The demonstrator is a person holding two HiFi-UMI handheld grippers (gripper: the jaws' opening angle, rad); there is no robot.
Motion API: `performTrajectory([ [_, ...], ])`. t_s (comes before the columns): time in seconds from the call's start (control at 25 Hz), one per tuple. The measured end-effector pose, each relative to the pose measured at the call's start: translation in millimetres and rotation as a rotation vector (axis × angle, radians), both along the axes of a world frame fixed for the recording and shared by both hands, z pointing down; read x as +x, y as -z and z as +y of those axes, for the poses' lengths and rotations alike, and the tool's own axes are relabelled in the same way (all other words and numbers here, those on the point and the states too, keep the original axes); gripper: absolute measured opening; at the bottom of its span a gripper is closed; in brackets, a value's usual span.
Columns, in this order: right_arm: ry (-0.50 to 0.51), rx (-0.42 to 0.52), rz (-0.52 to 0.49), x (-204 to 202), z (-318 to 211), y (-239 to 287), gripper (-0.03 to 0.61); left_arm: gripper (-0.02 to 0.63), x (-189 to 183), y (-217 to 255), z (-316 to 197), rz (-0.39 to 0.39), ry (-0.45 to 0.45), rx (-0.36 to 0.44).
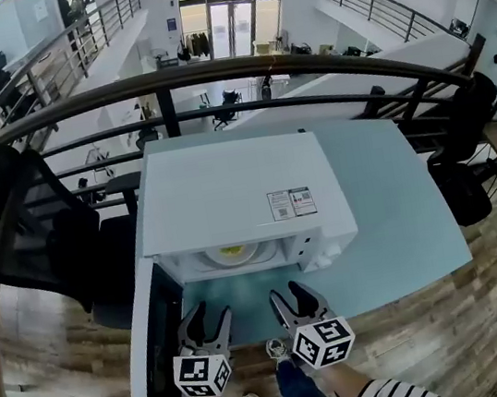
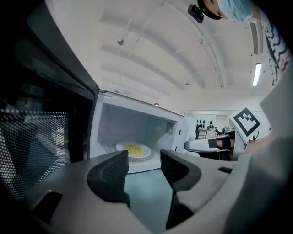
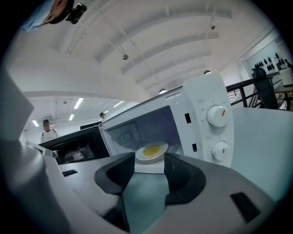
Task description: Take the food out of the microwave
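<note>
Round white plate of yellow food [image 3: 152,151] lies flat in the white microwave [image 1: 239,194] — half hidden from above — left gripper [image 1: 208,313] and right gripper [image 1: 288,291] gape empty.

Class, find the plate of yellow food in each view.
Head view: plate at centre, inside the microwave.
Left gripper view: plate just left of centre.
Right gripper view: plate at centre.
Shared landmark: the open door, left of the plate.

Nothing is legible; the two stickers [image 1: 290,203] on the microwave [image 1: 218,184] top are too small.
</note>
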State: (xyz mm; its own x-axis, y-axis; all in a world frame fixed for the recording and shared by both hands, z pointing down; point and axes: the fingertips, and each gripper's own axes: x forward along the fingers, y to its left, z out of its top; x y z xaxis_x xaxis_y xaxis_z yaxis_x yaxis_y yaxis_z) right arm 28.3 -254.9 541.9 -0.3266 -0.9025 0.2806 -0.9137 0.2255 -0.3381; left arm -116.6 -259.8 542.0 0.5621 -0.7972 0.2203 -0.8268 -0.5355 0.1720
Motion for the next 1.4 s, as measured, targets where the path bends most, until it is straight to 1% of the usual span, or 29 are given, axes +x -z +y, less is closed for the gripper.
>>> performTrajectory([
  [0.24, 0.001, -0.016, -0.001, -2, -26, -21, 0.196, 0.198, 6, -19, -28, -0.001, 0.017, -0.023],
  [0.44, -0.003, -0.027, -0.021, -5, -43, -32, 0.195, 0.198, 6, -33, -45, 0.001, 0.032, -0.041],
  [1.04, -0.022, -0.044, -0.049, -18, -96, -56, 0.195, 0.198, 8, -48, -106, 0.004, 0.037, -0.057],
  [1.4, -0.052, -0.044, -0.049, -18, -120, -62, 0.195, 0.198, 13, -55, -130, 0.022, 0.033, -0.104],
])
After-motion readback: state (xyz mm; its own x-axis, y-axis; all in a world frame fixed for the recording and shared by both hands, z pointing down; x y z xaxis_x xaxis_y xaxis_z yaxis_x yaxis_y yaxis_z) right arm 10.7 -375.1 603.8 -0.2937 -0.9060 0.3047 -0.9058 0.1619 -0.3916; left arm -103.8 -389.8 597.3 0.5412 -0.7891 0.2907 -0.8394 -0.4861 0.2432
